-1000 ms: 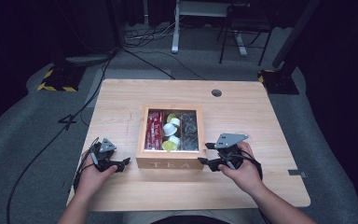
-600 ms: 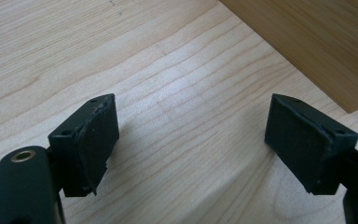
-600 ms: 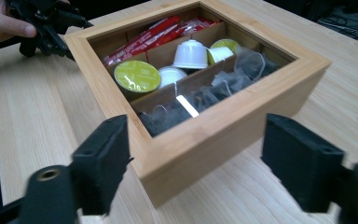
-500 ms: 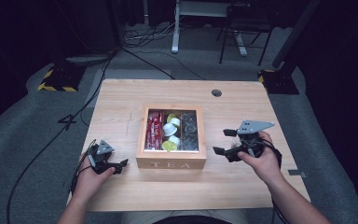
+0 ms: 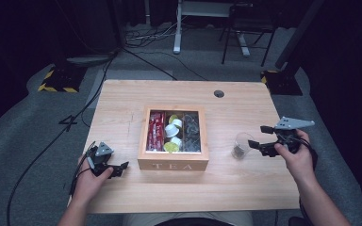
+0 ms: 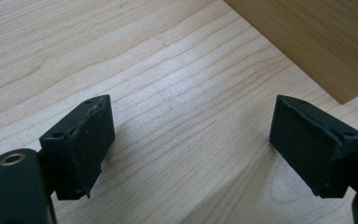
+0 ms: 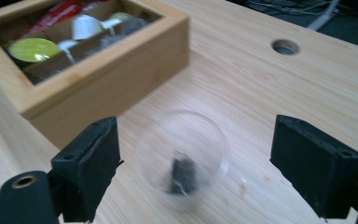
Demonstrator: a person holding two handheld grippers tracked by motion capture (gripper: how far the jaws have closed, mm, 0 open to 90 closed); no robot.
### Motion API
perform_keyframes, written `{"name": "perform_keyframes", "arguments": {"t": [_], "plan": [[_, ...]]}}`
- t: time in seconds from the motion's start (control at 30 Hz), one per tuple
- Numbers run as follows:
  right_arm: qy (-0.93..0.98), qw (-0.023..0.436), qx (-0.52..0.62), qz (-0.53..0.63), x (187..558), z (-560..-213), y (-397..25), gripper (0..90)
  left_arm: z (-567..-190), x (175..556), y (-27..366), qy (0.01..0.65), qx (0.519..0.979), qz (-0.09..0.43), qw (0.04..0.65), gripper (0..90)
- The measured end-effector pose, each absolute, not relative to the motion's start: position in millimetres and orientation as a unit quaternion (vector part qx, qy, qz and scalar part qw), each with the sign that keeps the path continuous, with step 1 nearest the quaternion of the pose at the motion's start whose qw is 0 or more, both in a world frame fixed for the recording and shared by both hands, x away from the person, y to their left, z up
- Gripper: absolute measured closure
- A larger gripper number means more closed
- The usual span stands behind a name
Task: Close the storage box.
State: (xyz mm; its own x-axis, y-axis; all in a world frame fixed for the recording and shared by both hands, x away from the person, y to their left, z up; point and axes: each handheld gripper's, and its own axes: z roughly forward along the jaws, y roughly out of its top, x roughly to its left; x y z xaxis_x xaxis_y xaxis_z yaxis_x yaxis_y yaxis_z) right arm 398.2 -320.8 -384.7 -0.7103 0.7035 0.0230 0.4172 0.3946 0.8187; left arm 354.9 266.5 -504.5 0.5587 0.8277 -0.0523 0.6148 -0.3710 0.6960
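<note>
A wooden tea box marked TEA stands mid-table, with red packets, white and yellow-green capsules and dark bags showing through its top. To its right stands a clear glass holding a dark tea bag. My right gripper is open just right of the glass. In the right gripper view, the glass sits between and slightly ahead of the right gripper's spread jaws, apart from both pads. My left gripper rests open on the table left of the box. In the left gripper view, nothing lies between the left gripper's jaws.
The table has a round cable hole near its far edge. The box corner lies close ahead of the left gripper. Bare wood lies left of the box and along the front edge. Cables and a chair stand on the floor beyond.
My right gripper has moved right, away from the box's front corner, and the glass now stands in plain sight before its open jaws. The left gripper has stayed put.
</note>
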Motion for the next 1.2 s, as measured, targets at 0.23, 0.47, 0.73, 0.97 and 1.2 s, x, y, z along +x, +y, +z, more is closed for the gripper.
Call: {"name": "perform_keyframes", "arguments": {"t": [0.23, 0.47, 0.73, 0.97, 1.2], "plan": [[0.808, 0.185, 0.388, 0.403, 402, -402, -364, 16.3, -505, 356, 263, 0.426, 0.828, 0.153, 0.331, 6.7], [0.808, 0.198, 0.422, 0.36, 408, -428, -395, 16.5, -505, 357, 263, 0.426, 0.83, 0.151, 0.326, 4.9], [0.798, 0.177, 0.462, 0.344, 411, -466, -415, 18.5, -505, 359, 262, 0.426, 0.83, 0.153, 0.325, 3.5], [0.802, 0.179, 0.465, 0.33, 408, -489, -416, 18.3, -505, 360, 262, 0.426, 0.832, 0.152, 0.322, 2.5], [0.804, 0.186, 0.457, 0.332, 404, -499, -410, 15.4, -505, 361, 261, 0.426, 0.832, 0.15, 0.323, 1.5]]}}
